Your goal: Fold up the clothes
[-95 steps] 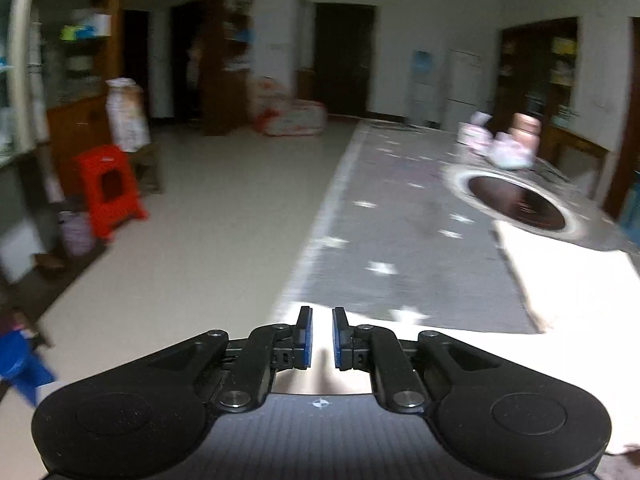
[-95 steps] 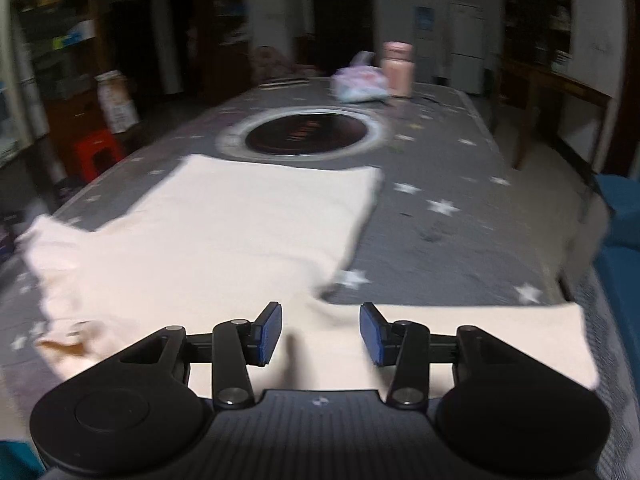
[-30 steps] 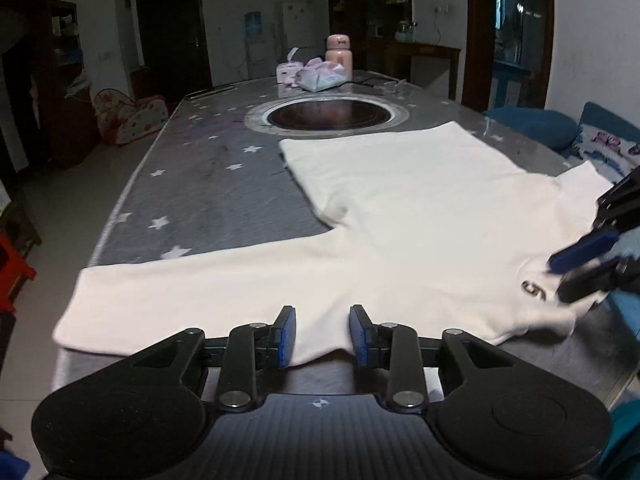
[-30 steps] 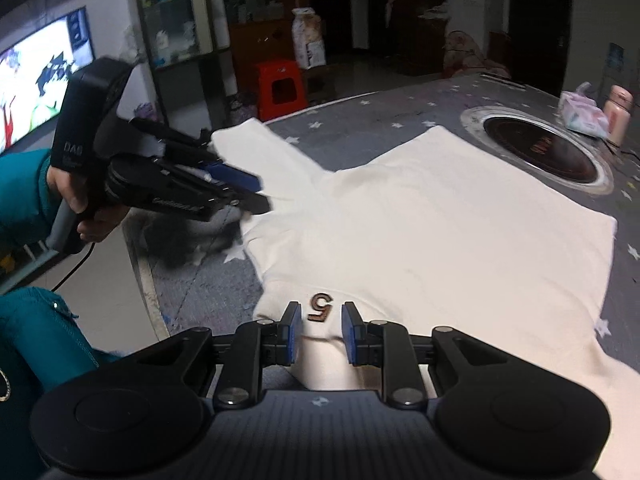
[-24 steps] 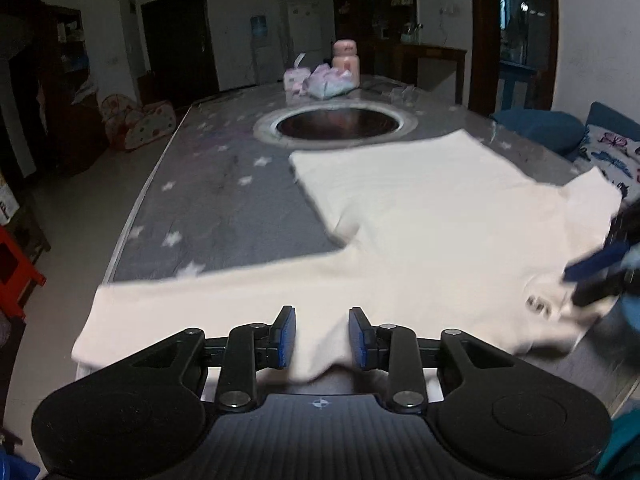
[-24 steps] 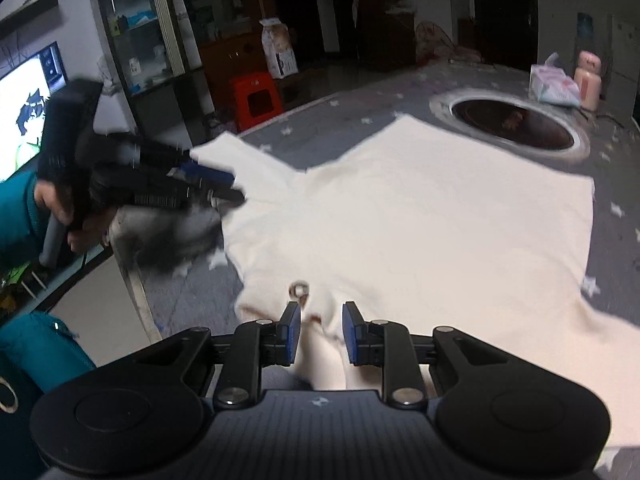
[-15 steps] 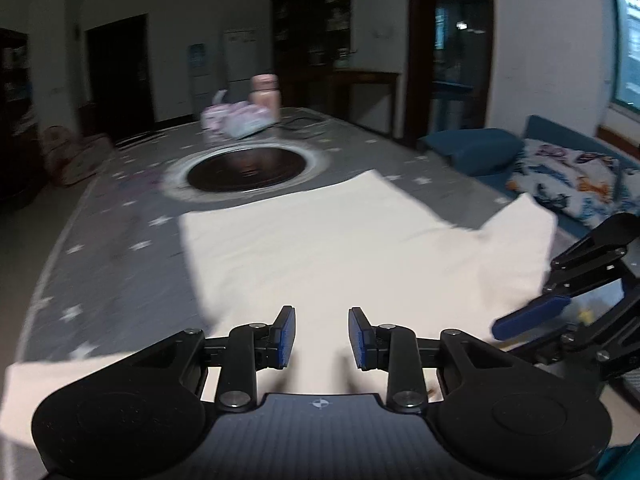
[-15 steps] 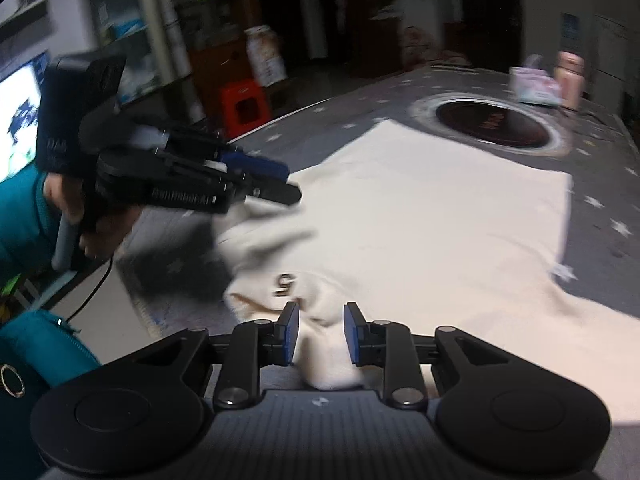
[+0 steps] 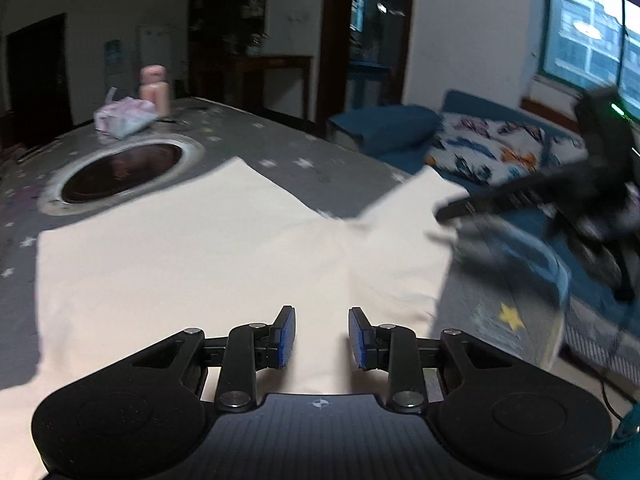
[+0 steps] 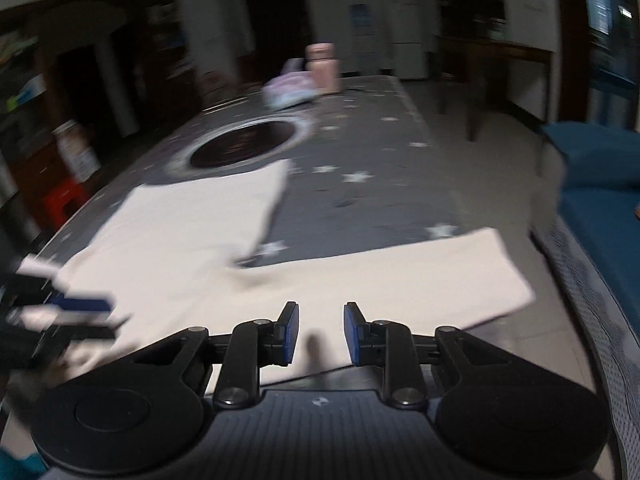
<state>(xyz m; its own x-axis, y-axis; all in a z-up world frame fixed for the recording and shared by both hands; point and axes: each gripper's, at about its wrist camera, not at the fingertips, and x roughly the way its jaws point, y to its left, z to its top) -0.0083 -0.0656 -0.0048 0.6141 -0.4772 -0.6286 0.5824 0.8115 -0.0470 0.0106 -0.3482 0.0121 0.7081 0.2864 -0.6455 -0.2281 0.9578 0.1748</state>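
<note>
1. Garment: cream long-sleeved top [image 9: 192, 264], spread flat on a grey star-print tablecloth [image 9: 304, 152], body toward the round recessed hob [image 9: 120, 172], one sleeve [image 10: 400, 280] running out to the table's right edge.
2. Left gripper [image 9: 322, 338]: jaws part-way apart, nothing between the blue pads, poised above the near edge of the top. Judged: no cloth is held.
3. Right gripper [image 10: 321, 334]: jaws likewise narrow but parted, empty, over the base of the sleeve.
4. Step in hand, judged: setting both tools for the first fold, probably bringing the sleeve in over the body.
5. Method advised: pinch one layer only, near the cuff and near the shoulder seam; lift low, carry the sleeve across level, lay it without dragging the body out of square.
6. Far items: pink bottle [image 10: 322, 66] beside a tissue pack [image 10: 290, 90], well clear of the work.
7. Hard to read: right gripper in the left view is a motion-blurred dark shape at right; left gripper in the right view is likewise smeared at left.
8. Cut off: near hem and collar lie beneath the tool bodies; the opposite sleeve is not in view.
</note>
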